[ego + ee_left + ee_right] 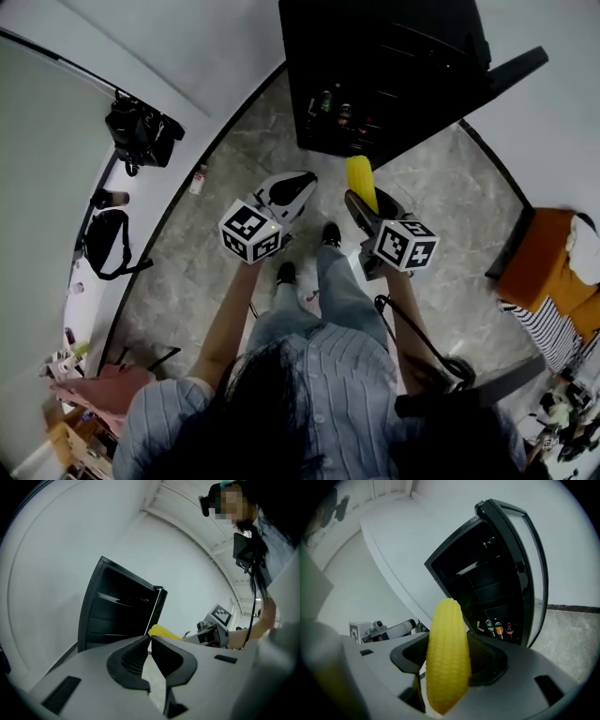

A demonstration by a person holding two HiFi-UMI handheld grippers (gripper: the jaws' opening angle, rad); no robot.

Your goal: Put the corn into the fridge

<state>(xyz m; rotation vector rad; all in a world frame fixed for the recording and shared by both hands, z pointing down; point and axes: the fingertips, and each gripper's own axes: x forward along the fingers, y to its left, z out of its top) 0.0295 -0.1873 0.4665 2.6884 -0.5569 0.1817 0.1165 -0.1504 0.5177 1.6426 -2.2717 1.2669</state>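
Observation:
A yellow corn cob (447, 656) stands between the jaws of my right gripper (449, 667), which is shut on it; in the head view the corn (360, 182) points toward the fridge. The black fridge (384, 70) stands open just ahead, its door (529, 573) swung to the right and dark shelves showing inside. My left gripper (150, 641) is shut with nothing between its jaws, and it hangs left of the right one (370, 208). From the left gripper view the corn (161, 631) shows as a yellow tip beyond the jaws.
Several bottles (499, 629) stand on the fridge's lowest shelf. A person's shoes (305, 253) are on the marbled floor (225, 216) before the fridge. A black bag (141, 131) sits on the white counter at left; an orange cushion (544, 258) lies at right.

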